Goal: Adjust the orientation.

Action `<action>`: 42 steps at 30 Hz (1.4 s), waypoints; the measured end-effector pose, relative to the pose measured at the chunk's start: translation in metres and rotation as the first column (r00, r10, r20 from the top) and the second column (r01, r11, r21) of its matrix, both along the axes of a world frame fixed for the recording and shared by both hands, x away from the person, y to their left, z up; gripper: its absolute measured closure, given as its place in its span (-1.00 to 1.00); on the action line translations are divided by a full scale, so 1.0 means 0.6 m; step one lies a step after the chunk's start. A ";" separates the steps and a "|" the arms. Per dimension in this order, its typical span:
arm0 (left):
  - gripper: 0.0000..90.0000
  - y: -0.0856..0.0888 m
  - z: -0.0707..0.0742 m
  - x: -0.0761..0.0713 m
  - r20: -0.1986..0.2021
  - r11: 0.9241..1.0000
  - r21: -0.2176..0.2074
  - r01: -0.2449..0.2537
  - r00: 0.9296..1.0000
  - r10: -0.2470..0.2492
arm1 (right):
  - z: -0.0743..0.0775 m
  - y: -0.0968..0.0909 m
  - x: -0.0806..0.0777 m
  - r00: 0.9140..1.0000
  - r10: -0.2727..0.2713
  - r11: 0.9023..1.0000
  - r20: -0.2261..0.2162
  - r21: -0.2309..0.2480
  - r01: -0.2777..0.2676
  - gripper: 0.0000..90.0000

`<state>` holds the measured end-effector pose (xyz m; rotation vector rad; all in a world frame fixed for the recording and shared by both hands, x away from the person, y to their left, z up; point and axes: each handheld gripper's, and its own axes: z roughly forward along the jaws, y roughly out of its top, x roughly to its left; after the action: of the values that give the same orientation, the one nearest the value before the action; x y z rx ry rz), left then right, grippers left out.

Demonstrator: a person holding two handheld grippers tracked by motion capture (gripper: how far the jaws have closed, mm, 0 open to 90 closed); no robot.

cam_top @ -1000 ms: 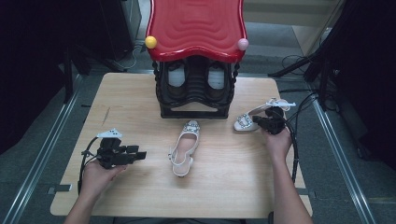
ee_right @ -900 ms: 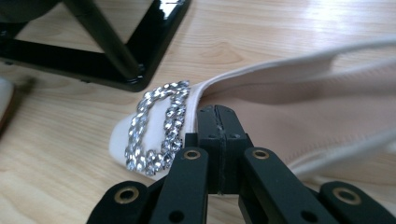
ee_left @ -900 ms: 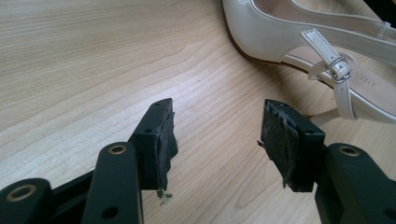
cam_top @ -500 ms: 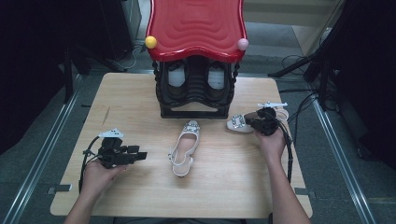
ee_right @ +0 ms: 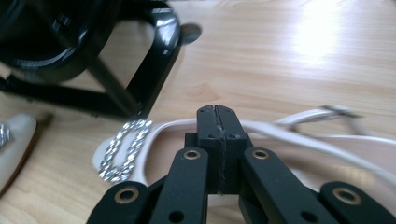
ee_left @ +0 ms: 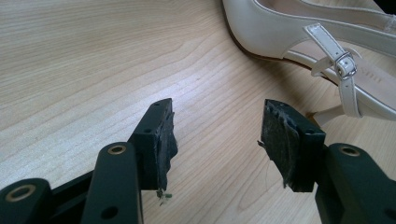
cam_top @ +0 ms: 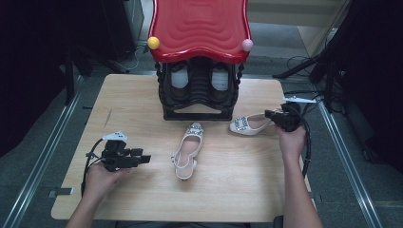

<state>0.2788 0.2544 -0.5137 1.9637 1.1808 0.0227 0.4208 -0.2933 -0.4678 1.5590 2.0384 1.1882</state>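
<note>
Gripping the rim of the right shoe (ee_right: 154, 135), the right gripper (ee_right: 218, 112) has its jaws pressed together on the edge; the shoe lies at 4 o'clock from the shoe rack (cam_top: 199, 90). The left gripper (ee_left: 217, 135) rests with jaws spread, nothing between them, the left shoe (ee_left: 299, 28) at 1 o'clock beyond.
</note>
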 end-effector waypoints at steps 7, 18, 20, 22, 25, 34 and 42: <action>-0.02 0.001 -0.001 0.000 -0.003 1.000 0.004 0.002 1.000 -0.002 | -0.004 -0.050 0.006 0.997 -0.076 0.997 -0.020 -0.001 0.076 1.00; -0.02 -0.001 0.002 0.000 0.008 1.000 -0.001 0.005 1.000 -0.005 | -0.029 -0.052 0.002 0.995 -0.027 1.000 -0.092 -0.011 0.027 1.00; -0.02 -0.001 0.002 0.000 0.010 1.000 -0.002 0.004 1.000 -0.004 | -0.030 -0.050 -0.002 0.995 -0.017 1.000 -0.095 -0.007 0.016 1.00; -0.02 -0.003 0.003 0.002 0.011 1.000 -0.007 0.005 1.000 -0.005 | -0.031 -0.047 -0.006 0.995 -0.013 1.000 -0.101 -0.013 0.012 1.00; -0.02 -0.007 0.003 0.006 0.013 1.000 -0.010 0.014 1.000 -0.014 | -0.029 -0.043 -0.013 0.994 -0.004 1.000 -0.107 -0.002 0.004 1.00; -0.02 -0.024 0.003 0.021 0.014 0.999 -0.004 0.050 0.999 -0.050 | -0.027 -0.023 -0.038 0.992 0.029 0.999 -0.120 -0.013 -0.031 1.00; -0.02 -0.040 0.003 0.037 0.012 0.997 -0.010 0.076 0.997 -0.076 | -0.029 -0.013 -0.059 0.990 0.050 0.998 -0.135 -0.022 -0.054 1.00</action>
<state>0.3009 0.2302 -0.5118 1.9957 1.0958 -0.0112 0.3853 -0.3010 -0.4854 1.6241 2.1827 1.0979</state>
